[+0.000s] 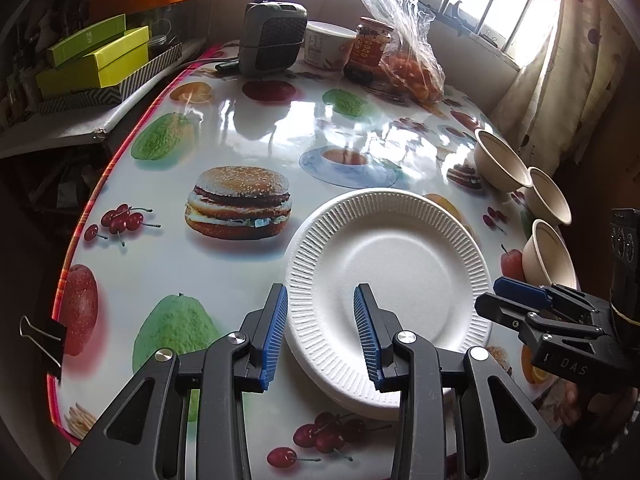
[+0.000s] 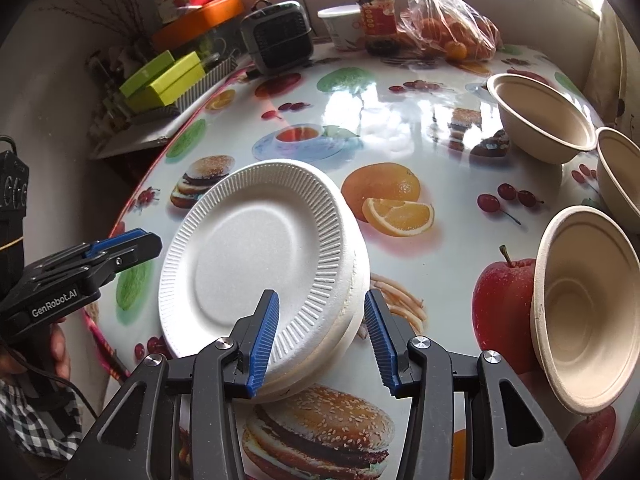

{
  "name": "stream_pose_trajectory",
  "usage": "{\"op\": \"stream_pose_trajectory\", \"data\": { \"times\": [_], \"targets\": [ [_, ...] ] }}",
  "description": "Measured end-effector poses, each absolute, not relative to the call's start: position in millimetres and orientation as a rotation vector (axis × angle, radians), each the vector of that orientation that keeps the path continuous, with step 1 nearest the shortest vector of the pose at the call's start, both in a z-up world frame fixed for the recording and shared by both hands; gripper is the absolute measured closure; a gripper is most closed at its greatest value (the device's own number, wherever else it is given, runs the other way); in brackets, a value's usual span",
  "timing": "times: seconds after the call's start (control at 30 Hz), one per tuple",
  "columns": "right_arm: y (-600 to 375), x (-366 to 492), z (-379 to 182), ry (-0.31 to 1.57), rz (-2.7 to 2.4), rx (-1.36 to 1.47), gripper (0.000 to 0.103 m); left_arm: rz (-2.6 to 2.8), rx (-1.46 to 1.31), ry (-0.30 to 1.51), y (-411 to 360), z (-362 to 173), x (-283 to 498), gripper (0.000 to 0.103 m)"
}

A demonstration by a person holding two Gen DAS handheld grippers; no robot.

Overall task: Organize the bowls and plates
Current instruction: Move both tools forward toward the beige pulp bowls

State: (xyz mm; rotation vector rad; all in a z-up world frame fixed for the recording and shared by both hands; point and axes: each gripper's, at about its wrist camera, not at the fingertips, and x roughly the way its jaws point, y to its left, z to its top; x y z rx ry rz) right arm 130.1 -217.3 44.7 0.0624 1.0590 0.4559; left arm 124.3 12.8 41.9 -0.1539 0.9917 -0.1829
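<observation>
A stack of white ribbed foam plates (image 1: 388, 272) (image 2: 256, 248) lies on the fruit-print table, near its front edge. My left gripper (image 1: 322, 336) is open and straddles the stack's near-left rim, one finger outside the edge and one over the plate. My right gripper (image 2: 322, 340) is open too and straddles the near-right rim the same way. No pad visibly presses on the plates. Each gripper shows in the other's view, the right gripper (image 1: 520, 300) and the left gripper (image 2: 120, 248). Three beige paper bowls (image 1: 500, 160) (image 1: 548, 196) (image 1: 548, 252) stand in a row at the right, also in the right wrist view (image 2: 544, 120) (image 2: 620, 172) (image 2: 588, 308).
At the back of the table stand a small grey fan (image 1: 272, 36), a paper cup (image 1: 326, 46), a jar (image 1: 368, 48) and a plastic bag of oranges (image 1: 412, 68). Green boxes (image 1: 96, 56) sit on a shelf to the left. A binder clip (image 1: 44, 340) grips the table's left edge.
</observation>
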Motion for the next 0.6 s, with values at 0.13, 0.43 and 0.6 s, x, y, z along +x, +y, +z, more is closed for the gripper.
{"op": "stream_pose_trajectory", "data": {
  "times": [0.13, 0.43, 0.6],
  "targets": [
    [-221.6, 126.6, 51.5, 1.023, 0.435, 0.069, 0.055, -0.186, -0.118, 0.964, 4.0, 49.3, 121.1, 0.067],
    [-224.0, 118.1, 66.8, 0.947, 0.398, 0.059, 0.051, -0.23, -0.089, 0.926, -14.7, 63.1, 121.1, 0.067],
    [-228.4, 113.1, 74.3, 0.907, 0.366, 0.051, 0.046, -0.255, -0.076, 0.906, -25.7, 69.3, 120.7, 0.067]
  ]
}}
